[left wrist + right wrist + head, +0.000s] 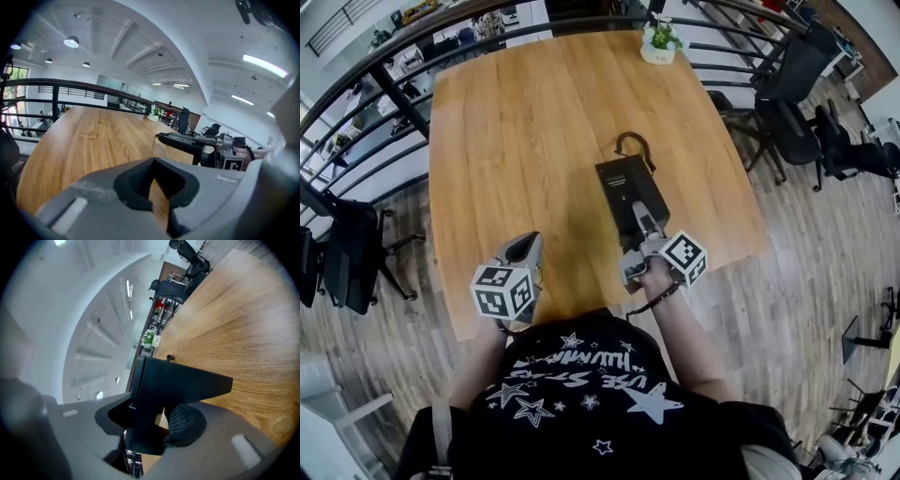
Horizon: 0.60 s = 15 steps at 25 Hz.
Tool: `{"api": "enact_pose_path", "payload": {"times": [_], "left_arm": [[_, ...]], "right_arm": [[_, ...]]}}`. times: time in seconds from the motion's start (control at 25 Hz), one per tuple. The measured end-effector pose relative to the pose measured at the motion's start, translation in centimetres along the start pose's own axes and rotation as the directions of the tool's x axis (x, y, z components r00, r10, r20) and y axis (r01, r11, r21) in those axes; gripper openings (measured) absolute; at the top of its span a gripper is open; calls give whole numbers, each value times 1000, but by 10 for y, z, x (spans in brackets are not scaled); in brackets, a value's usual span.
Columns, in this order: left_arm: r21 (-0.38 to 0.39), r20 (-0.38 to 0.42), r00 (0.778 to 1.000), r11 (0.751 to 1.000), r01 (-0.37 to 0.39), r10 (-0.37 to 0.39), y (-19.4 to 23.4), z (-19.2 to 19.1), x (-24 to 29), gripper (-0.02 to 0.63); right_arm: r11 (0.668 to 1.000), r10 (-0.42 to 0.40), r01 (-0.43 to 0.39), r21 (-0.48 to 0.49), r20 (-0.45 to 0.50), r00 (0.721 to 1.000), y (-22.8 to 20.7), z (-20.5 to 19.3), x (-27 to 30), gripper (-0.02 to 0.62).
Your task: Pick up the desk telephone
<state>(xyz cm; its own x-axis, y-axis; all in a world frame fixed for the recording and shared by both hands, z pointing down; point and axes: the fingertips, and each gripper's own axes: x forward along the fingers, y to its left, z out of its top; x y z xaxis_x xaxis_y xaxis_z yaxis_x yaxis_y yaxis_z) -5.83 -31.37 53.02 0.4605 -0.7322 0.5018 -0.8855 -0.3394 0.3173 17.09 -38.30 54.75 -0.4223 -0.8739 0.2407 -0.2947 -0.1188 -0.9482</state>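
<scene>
1. The right gripper [642, 225] is clamped on the near end of the black phone [626, 183], with one pad on each side.
2. The phone is over the middle of the wooden table [525, 141]. Its near end is lifted.
3. The left gripper [525, 248] is closed tight with nothing in it, near the table's front edge.
4. The right gripper hides the phone's near edge. I cannot tell if the far end, by the cord [634, 142], touches the table.
</scene>
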Motion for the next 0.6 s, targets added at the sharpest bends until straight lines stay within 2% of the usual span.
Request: {"api": "enact_pose_path", "payload": {"times": [0.24, 0.6], "left_arm": [[8, 7, 999, 999, 33, -33, 2, -2, -12, 2], [37, -5, 994, 994, 105, -105, -4, -20, -28, 2]], "right_arm": [[997, 60, -59, -46, 19, 998, 21, -7, -20, 192], [993, 100, -94, -67, 80, 992, 31, -25, -65, 193]]}}
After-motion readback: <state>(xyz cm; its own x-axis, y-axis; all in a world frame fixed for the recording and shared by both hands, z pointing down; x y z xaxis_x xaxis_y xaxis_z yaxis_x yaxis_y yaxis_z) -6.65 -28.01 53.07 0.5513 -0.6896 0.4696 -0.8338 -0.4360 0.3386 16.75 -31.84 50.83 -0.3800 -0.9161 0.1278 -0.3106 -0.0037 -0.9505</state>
